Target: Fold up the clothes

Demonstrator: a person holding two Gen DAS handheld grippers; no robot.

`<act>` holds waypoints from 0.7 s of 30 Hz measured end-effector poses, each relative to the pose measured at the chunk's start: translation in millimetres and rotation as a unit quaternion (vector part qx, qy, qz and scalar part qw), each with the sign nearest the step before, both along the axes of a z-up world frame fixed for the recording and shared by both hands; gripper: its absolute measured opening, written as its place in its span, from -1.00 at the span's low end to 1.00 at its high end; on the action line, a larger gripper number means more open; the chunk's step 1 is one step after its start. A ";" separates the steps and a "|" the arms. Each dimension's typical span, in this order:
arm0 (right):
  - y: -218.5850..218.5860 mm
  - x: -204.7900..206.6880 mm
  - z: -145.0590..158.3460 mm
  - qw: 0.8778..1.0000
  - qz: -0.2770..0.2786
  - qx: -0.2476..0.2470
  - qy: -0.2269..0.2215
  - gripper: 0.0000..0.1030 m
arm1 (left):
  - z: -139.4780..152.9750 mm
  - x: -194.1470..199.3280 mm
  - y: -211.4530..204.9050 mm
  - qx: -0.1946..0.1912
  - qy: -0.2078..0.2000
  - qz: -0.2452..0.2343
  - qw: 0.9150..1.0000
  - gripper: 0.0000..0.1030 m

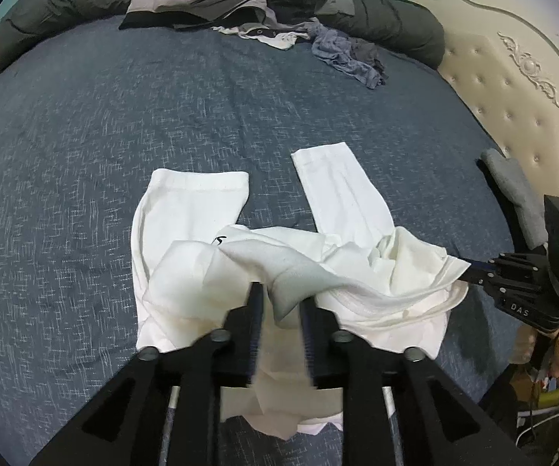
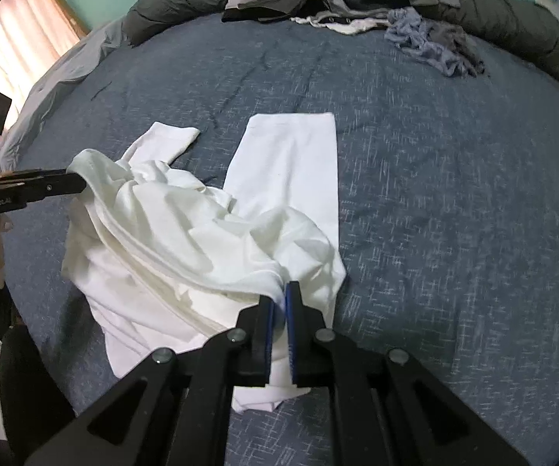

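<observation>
covering most of both views, the blue bed [image 1: 124, 124] carries white trousers [image 2: 291, 163], legs pointing away. left gripper [image 1: 279, 303] stands narrowly parted around a waistband fold; right gripper [image 2: 283, 299] pinches the opposite waistband corner.

The trousers [image 2: 186, 240] lie on the near part of the bed [image 2: 434, 194], legs pointing away and the waist end bunched toward the cameras. The left gripper [image 1: 279, 303] and right gripper [image 2: 281, 303] sit at opposite ends of that bunched edge. A heap of clothes [image 2: 357, 4] lies at the far side, against a rolled duvet [image 2: 170, 11]. A headboard [image 1: 512, 77] stands to the right.
</observation>
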State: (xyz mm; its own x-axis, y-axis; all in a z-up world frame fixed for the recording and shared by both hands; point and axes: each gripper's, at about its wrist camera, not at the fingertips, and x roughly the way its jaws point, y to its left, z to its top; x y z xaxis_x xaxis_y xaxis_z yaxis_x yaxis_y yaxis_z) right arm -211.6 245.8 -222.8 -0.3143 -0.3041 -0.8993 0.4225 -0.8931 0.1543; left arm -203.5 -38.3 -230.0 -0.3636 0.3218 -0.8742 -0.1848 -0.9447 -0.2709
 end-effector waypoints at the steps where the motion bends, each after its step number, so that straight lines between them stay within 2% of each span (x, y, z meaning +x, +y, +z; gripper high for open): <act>1: -1.9 0.7 2.1 1.000 0.003 0.006 0.007 -0.68 | 1.2 0.5 0.3 -0.003 0.002 0.000 1.000 -0.55; 2: -4.1 1.4 4.0 1.000 0.006 0.014 0.014 -0.57 | 2.6 1.1 0.6 -0.004 0.004 0.000 1.000 -0.53; 3: -6.7 1.8 5.3 0.999 0.010 0.027 0.021 -0.37 | 2.6 1.3 0.8 -0.003 0.003 0.001 1.000 -0.53; 8: -22.4 5.9 11.1 0.994 0.051 0.079 0.047 -0.32 | 2.5 3.7 3.2 -0.005 0.002 -0.001 1.000 -0.50; 11: -32.2 13.3 12.9 0.983 0.086 0.138 0.083 -0.31 | 2.3 4.4 1.9 -0.005 0.003 0.000 1.000 -0.47; 18: -41.7 19.7 12.6 0.973 0.126 0.173 0.087 -0.31 | 3.2 2.6 -1.3 -0.004 0.005 0.005 1.000 -0.43; 21: -54.7 26.6 10.4 0.961 0.161 0.204 0.097 -0.31 | 4.7 2.5 -2.2 -0.005 0.007 0.004 1.000 -0.43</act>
State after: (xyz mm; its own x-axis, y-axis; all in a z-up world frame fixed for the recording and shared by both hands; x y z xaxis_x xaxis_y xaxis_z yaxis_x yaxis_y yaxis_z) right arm -184.9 191.0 -212.4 -0.4373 -0.0492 -0.8979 0.6727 -0.6806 -0.2904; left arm -201.0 -40.5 -225.3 -0.3780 0.3099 -0.8724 -0.1809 -0.9489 -0.2587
